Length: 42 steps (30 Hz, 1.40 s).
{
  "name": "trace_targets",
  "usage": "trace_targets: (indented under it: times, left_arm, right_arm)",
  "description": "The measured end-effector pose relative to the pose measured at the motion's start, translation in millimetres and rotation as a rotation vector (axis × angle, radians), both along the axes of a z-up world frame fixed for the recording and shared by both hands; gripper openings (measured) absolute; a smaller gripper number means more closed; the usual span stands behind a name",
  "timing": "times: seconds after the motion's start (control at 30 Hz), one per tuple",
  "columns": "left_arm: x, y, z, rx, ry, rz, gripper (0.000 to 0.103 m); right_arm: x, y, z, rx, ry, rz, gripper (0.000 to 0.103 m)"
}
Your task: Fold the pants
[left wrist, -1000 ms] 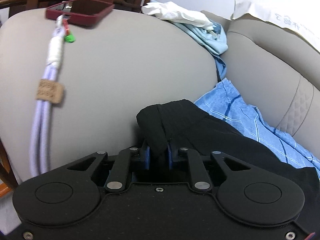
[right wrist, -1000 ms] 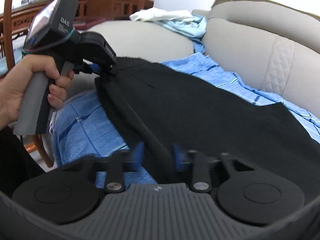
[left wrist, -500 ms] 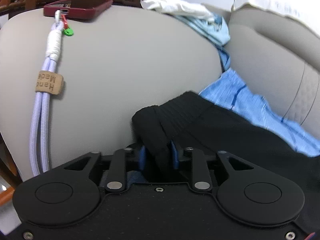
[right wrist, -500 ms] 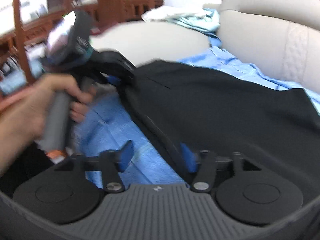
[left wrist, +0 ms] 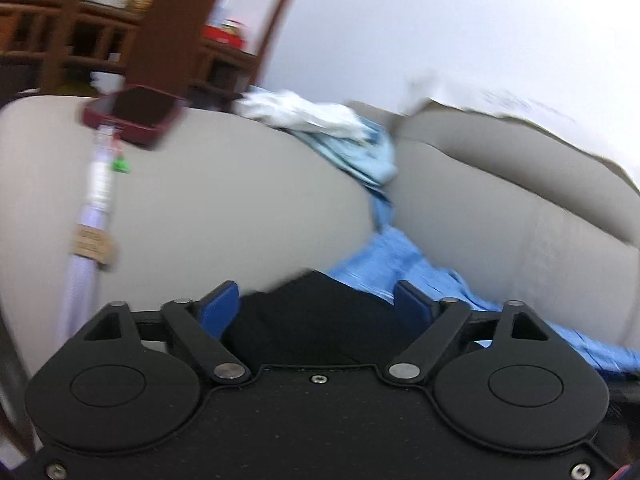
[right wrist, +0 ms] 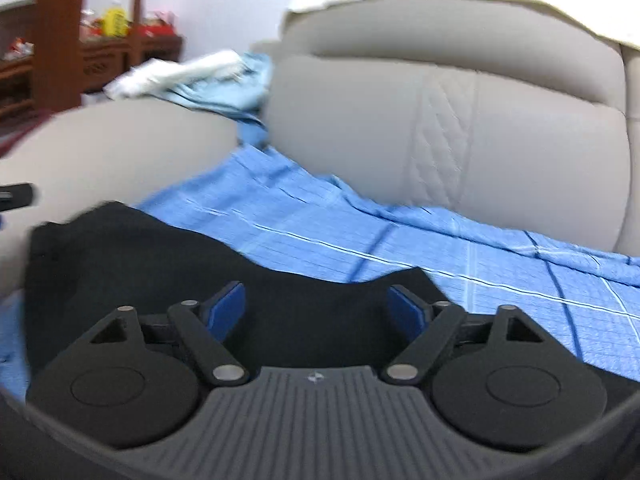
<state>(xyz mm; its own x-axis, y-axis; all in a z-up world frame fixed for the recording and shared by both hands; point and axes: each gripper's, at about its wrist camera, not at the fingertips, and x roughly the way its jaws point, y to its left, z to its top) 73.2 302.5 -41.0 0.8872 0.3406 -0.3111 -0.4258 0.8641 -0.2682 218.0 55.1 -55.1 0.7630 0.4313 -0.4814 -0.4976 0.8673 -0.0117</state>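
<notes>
The black pants (right wrist: 132,264) lie folded on the blue checked sheet (right wrist: 360,232) that covers the sofa seat. In the left wrist view their bunched black end (left wrist: 316,312) sits low between the spread blue pads, which no longer press it. My left gripper (left wrist: 318,304) has its jaws opening, and the cloth lies loose in the gap. My right gripper (right wrist: 318,308) hovers over the pants' near edge with its jaws opening wide; black cloth shows behind the pads and none is pinched. Both views are blurred by motion.
A dark red phone (left wrist: 134,114) with a lilac cord (left wrist: 86,248) rests on the beige armrest (left wrist: 224,200). White and pale blue clothes (left wrist: 332,132) are heaped behind it. The sofa backrest (right wrist: 440,128) rises at right, and wooden furniture (left wrist: 60,40) stands beyond.
Both grippers have let go of the black pants and spread their jaws. Both have drawn back and tilted up, and the hand with the left gripper has left the right view.
</notes>
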Motion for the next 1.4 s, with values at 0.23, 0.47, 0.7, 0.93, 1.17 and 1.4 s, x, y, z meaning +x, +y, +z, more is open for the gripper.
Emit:
trace_targets:
  times: [0.23, 0.47, 0.7, 0.93, 1.17, 1.4]
  left_arm:
    - [37.1, -67.0, -31.8, 0.085, 0.220, -0.259, 0.021]
    - [49.2, -82.5, -51.4, 0.156, 0.282, -0.252, 0.022]
    - [38.3, -81.8, -43.0, 0.135, 0.257, -0.220, 0.040]
    - [38.1, -114.7, -23.5, 0.184, 0.124, -0.297, 0.055]
    - [60.9, -193.4, -18.4, 0.178, 0.194, -0.488, 0.055]
    - [82.5, -283.5, -27.3, 0.236, 0.282, -0.605, 0.054]
  right_arm:
    - [29.1, -7.6, -25.0, -0.075, 0.056, -0.058, 0.062]
    - [40.4, -9.0, -31.1, -0.049, 0.071, -0.036, 0.064]
    - [36.4, -45.1, -4.1, 0.029, 0.051, 0.018, 0.083]
    - [-45.3, -201.5, 10.1, 0.218, -0.016, -0.229, 0.090]
    - [-156.6, -359.7, -16.5, 0.383, -0.044, -0.745, 0.090]
    - [-217.8, -435.2, -36.9, 0.387, -0.112, -1.107, 0.090]
